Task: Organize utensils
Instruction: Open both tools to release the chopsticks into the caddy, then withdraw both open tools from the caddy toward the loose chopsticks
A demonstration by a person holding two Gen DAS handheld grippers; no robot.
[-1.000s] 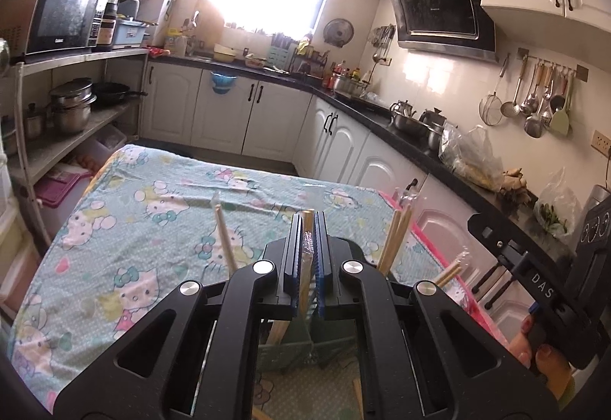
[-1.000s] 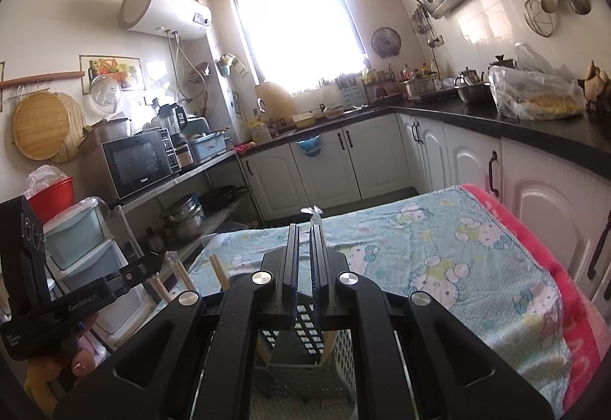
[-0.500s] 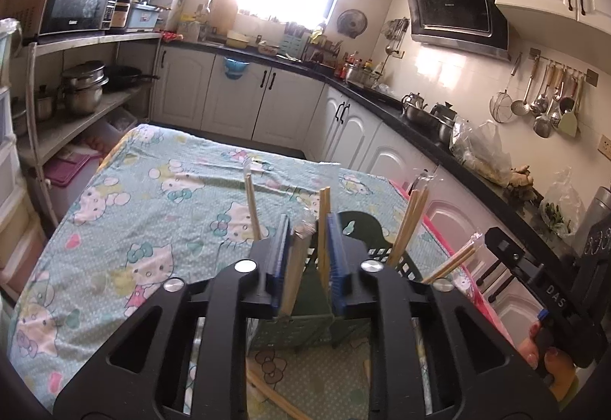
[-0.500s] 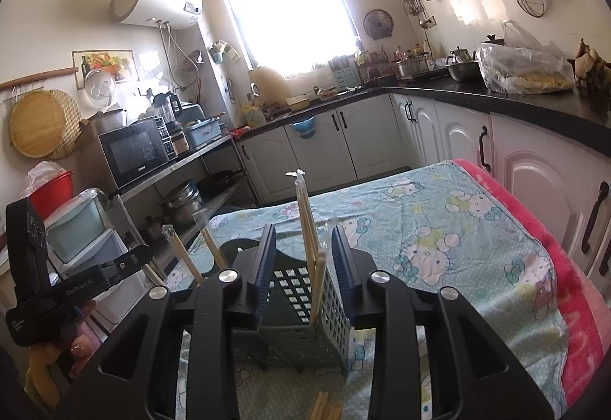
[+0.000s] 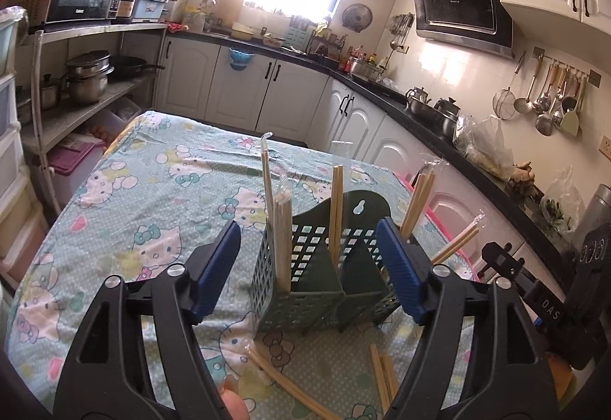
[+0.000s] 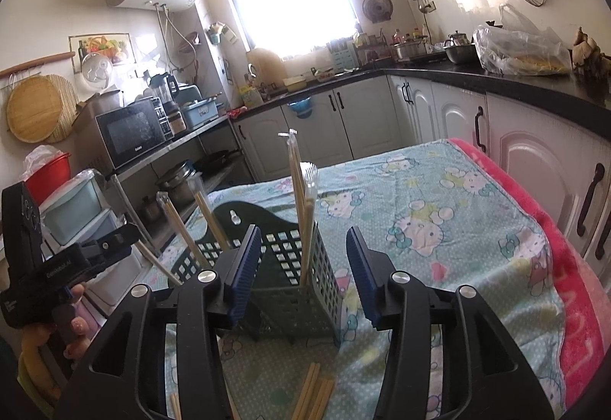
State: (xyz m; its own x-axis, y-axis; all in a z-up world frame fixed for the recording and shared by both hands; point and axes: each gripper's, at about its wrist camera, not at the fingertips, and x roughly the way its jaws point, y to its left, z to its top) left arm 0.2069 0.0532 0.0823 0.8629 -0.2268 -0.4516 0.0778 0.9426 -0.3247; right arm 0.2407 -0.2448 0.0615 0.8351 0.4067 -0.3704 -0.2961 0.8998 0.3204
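The counter (image 5: 126,190), spread with a cartoon-cat cloth, carries one dark green slotted utensil holder (image 5: 317,278) near its front edge, and that holder is where the job is gathering: several pairs of wrapped wooden chopsticks already stand upright or leaning in its compartments. In the left wrist view one tall pair (image 5: 280,229) stands in the near left compartment, a single stick (image 5: 336,213) rises beside the middle divider, and two more pairs (image 5: 418,198) lean out toward the right side. The right wrist view shows the same holder (image 6: 301,278) from the other side, with a tall wrapped pair (image 6: 303,213) in the near right compartment and others (image 6: 183,232) slanting out to the left. So a good share of the sorting looks done. What is left lies flat on the cloth in front of the holder: loose chopsticks (image 5: 290,385) run diagonally under the left hand-held gripper (image 5: 309,267), a few more (image 5: 382,374) lie to their right, and a small bundle (image 6: 315,397) shows at the bottom of the right wrist view. The left hand-held gripper has just been opening and now stands wide, its blue pads either side of the holder with nothing pressed between them. The right hand-held gripper (image 6: 303,271) has also just been opening, to a middling gap, and the pair standing between its pads looks free of them. My guess is that both have let go of a pair into the holder, and the loose sticks come next.
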